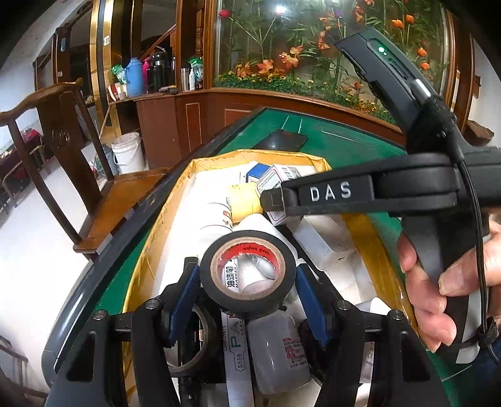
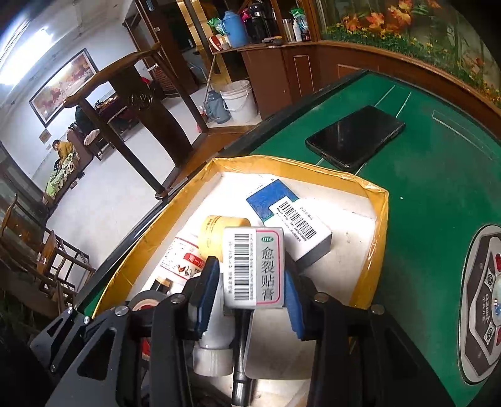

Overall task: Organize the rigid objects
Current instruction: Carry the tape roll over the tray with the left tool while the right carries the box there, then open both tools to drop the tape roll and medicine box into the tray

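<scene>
phone: black, lying flat on green table, ahead-right of right gripper
chair: dark wood, off table edge, ahead-left of left gripper
bucket: white, on floor behind chair
thermos: blue, on far shelf
flowers: orange, behind glass, far ahead

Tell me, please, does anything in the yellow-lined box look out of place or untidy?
Yes: the items in the yellow-lined box lie jumbled, the blue-and-white carton askew across the floor and bottles overlapping. Nothing looks spilled or damaged.
</scene>
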`<state>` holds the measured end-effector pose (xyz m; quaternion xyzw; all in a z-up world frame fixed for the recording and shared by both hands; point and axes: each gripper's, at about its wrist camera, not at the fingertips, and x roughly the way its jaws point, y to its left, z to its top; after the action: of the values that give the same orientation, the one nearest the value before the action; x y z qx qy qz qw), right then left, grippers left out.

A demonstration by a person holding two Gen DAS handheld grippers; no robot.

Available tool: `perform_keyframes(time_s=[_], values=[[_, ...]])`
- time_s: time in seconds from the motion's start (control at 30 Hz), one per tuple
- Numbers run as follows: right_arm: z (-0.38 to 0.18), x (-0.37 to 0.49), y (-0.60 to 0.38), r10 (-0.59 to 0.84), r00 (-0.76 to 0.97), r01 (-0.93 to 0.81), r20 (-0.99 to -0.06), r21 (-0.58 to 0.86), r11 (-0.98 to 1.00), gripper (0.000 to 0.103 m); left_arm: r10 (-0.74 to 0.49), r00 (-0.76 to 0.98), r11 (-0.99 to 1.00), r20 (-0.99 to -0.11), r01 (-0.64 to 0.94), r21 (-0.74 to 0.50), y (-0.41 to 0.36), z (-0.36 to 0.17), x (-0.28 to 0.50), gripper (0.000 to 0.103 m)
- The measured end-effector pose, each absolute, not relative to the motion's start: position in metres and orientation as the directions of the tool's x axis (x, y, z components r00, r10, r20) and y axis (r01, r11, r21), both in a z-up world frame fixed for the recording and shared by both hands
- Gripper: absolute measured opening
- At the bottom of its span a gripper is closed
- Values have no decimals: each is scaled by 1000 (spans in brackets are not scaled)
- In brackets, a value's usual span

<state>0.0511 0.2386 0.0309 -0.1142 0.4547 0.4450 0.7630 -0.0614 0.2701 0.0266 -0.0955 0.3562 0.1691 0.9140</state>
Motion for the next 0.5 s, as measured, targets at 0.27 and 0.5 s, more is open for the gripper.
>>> perform_keyframes(time_s=[0.27, 0.5], values=[[35, 42, 234, 585, 206, -791, -784, 219, 572, 45, 267, 690, 931, -673, -365, -6, 259, 29, -65, 75], [43, 36, 226, 604, 213, -793, -768, 225, 566, 50, 298, 693, 928, -656, -371, 29, 252, 32, -69, 79]])
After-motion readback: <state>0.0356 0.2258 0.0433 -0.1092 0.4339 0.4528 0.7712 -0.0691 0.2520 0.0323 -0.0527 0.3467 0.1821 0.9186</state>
